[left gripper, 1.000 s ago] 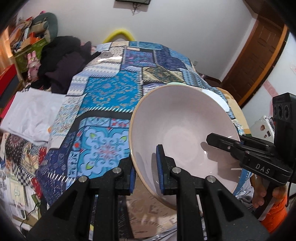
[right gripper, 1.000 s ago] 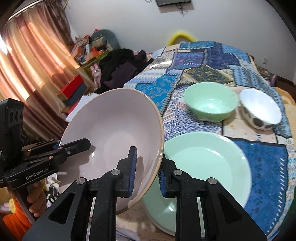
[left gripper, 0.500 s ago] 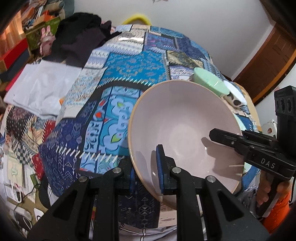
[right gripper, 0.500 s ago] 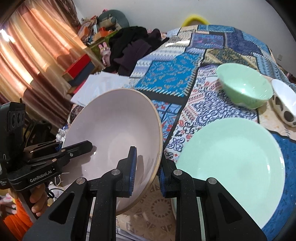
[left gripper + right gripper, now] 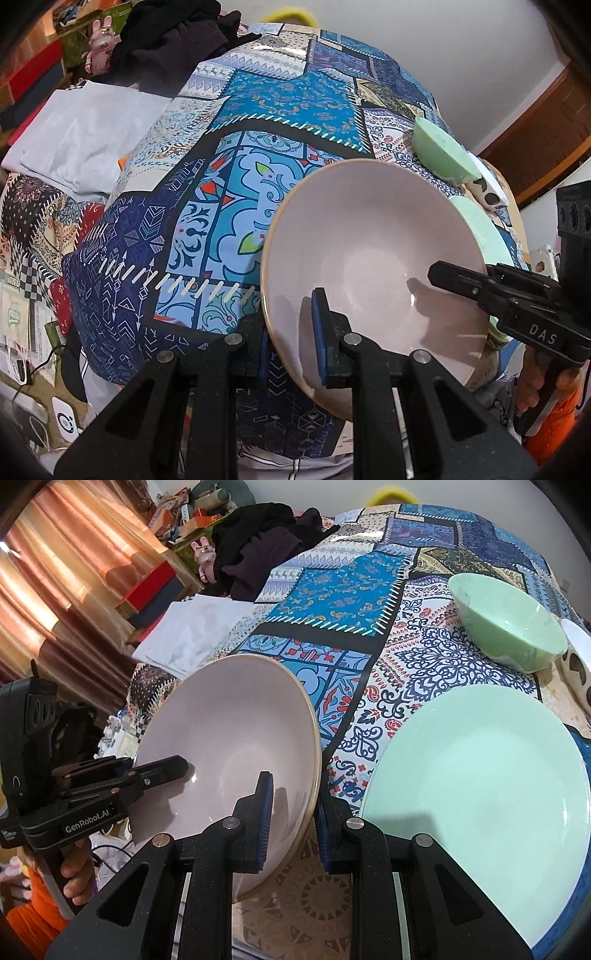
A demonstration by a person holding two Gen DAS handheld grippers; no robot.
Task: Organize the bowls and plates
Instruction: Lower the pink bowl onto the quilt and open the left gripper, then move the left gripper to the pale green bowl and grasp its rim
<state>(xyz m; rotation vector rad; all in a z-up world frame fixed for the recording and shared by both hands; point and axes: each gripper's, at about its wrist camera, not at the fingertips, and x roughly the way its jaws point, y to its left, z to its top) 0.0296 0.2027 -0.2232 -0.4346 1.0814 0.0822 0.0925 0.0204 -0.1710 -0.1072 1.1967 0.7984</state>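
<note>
A large pale pink bowl (image 5: 373, 258) with a tan rim is held tilted in the air over the table's near left edge. My left gripper (image 5: 291, 332) is shut on its left rim, and my right gripper (image 5: 291, 812) is shut on its right rim (image 5: 240, 738). A pale green plate (image 5: 480, 794) lies on the patchwork cloth to the right. A green bowl (image 5: 509, 627) and a white spotted bowl (image 5: 576, 657) stand behind the plate.
The table (image 5: 295, 96) has a blue patchwork cloth. Dark clothes (image 5: 266, 546) and white folded cloth (image 5: 192, 627) lie at the far left. Curtains (image 5: 55, 590) and boxes stand beyond. A wooden door (image 5: 546, 122) is at the right.
Both grippers have carried the pink bowl left and toward the near table edge, off the green plate. The plate now lies uncovered.
</note>
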